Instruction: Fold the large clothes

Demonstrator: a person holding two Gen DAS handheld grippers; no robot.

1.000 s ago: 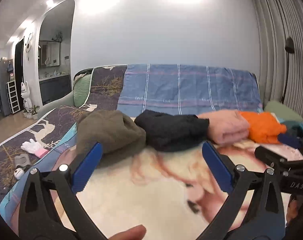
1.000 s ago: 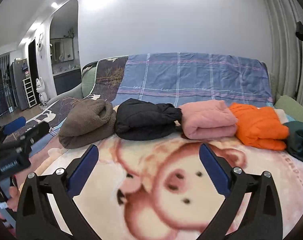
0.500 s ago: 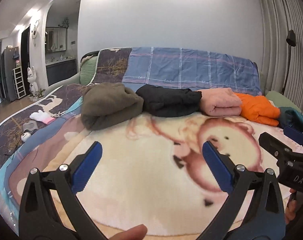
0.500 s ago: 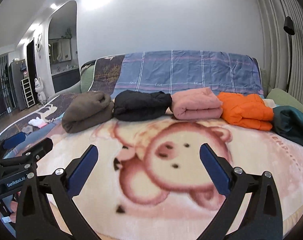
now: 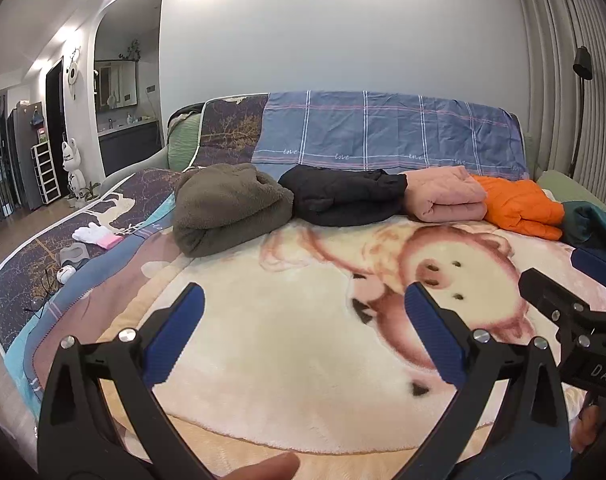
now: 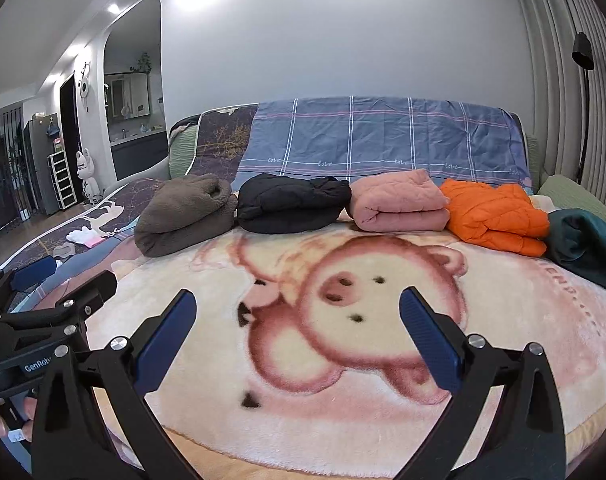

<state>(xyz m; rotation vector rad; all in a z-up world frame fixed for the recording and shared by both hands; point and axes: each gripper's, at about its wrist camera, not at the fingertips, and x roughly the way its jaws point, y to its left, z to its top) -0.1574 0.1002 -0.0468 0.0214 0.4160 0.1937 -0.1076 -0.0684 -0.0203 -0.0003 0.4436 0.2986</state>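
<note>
A row of folded clothes lies at the back of a pig-print blanket [image 6: 343, 320] on a bed: a brown fleece [image 6: 185, 212], a black jacket [image 6: 291, 202], a pink quilted garment [image 6: 399, 202] and an orange puffer jacket [image 6: 495, 216]. A dark teal garment [image 6: 583, 248] lies loose at the right. The same row shows in the left wrist view, from the brown fleece [image 5: 231, 208] to the orange jacket [image 5: 519, 208]. My left gripper [image 5: 303, 300] and my right gripper [image 6: 295, 304] are both open and empty, held side by side above the blanket's front part, well short of the clothes.
A blue checked sheet [image 6: 383, 140] covers the bed's back. White gloves [image 5: 93, 234] and small items lie on the dark bedspread [image 5: 43, 264] at the left. A curtain [image 6: 563, 80] and a floor lamp [image 6: 583, 60] stand at the right. An open room lies beyond at the left.
Both grippers have drawn back and risen from the clothes, so the folded row looks farther away and more of the blanket shows. Both stay open and empty.
</note>
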